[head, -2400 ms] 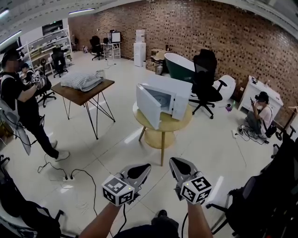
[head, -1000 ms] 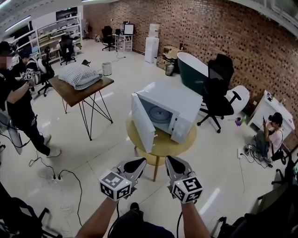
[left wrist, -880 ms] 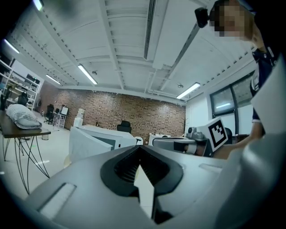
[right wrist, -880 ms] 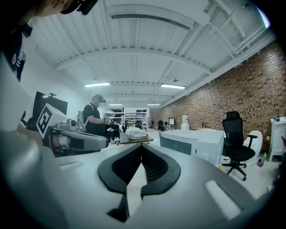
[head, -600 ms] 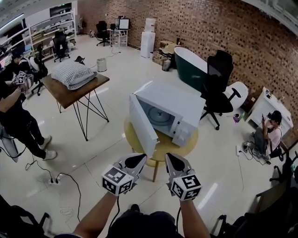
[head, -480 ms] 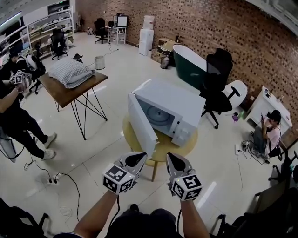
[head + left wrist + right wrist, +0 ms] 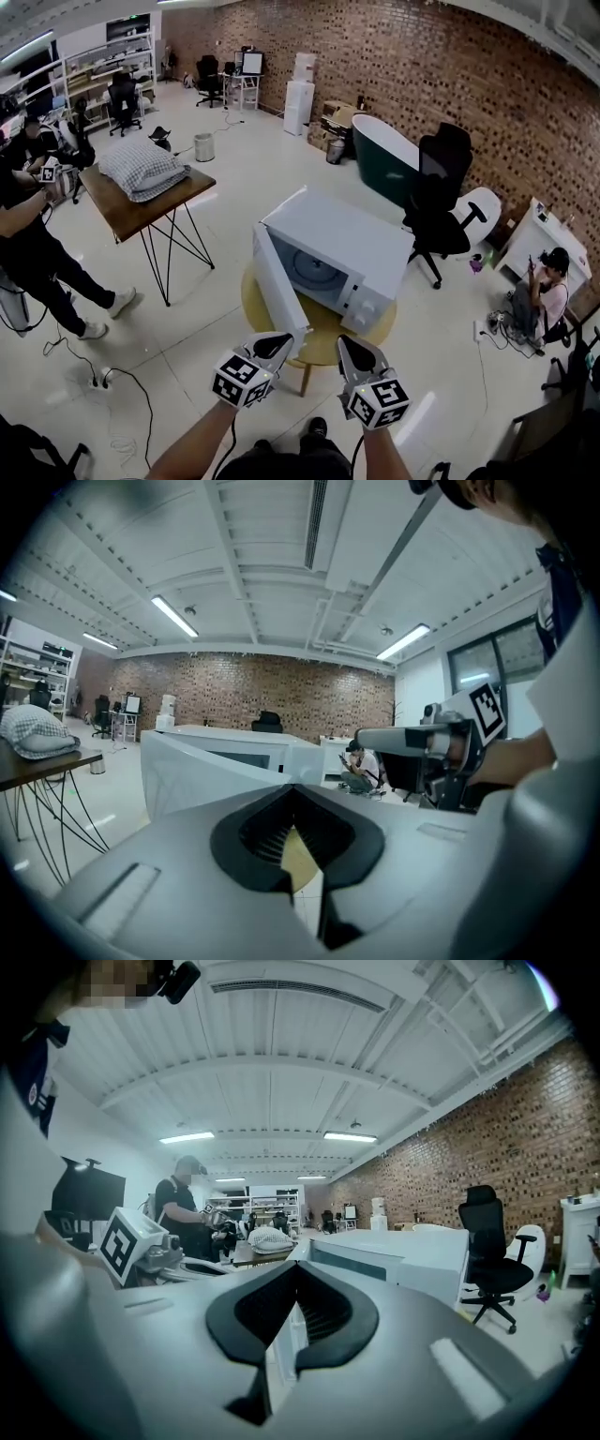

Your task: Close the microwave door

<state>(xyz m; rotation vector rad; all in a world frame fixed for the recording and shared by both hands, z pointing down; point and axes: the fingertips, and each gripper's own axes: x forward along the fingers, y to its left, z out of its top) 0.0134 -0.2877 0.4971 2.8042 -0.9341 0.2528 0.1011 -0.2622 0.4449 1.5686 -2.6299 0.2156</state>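
Head view: the white microwave (image 7: 347, 248) sits on a round yellow desk (image 7: 255, 314), with its door (image 7: 275, 291) swung wide open toward the person. The left gripper (image 7: 284, 340) and right gripper (image 7: 344, 344) hover near the door's edge. Left gripper view: tips pinched together, nothing held. Right gripper view: same deal, closed and empty.

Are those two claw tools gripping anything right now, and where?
Nothing is held: the left gripper and right gripper are both shut and empty, near the open white microwave door.
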